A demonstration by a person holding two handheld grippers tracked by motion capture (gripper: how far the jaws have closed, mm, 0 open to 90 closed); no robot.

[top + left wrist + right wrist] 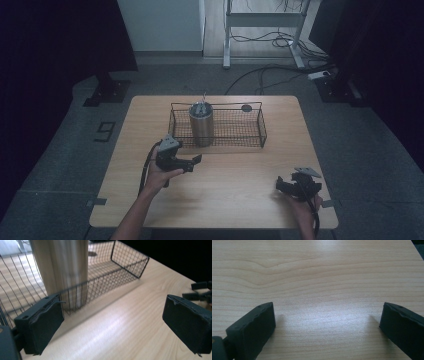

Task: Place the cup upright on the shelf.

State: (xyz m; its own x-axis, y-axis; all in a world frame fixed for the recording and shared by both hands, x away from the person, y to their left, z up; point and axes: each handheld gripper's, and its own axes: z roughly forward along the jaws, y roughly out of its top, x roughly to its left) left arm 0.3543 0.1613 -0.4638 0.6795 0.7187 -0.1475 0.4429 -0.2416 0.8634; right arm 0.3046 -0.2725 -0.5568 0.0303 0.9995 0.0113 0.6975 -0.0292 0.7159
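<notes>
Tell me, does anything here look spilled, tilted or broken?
Nothing stands out. The cup stands upright in the left part of the basket, which sits square on the table. Both grippers, left and right, are open.

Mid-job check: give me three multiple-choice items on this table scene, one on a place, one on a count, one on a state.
1. The metal cup stands:
A. in the wire basket's left part
B. on the bare table
C. in the right gripper

2. Cups in the basket:
A. none
B. one
C. three

3. The left gripper is:
A. shut on the cup
B. shut, holding nothing
C. open, holding nothing

Answers: 1 A, the high view shows it inside the mesh walls at left. 2 B, a single cup stands there. 3 C, its own view shows jaws wide apart over wood.
</notes>
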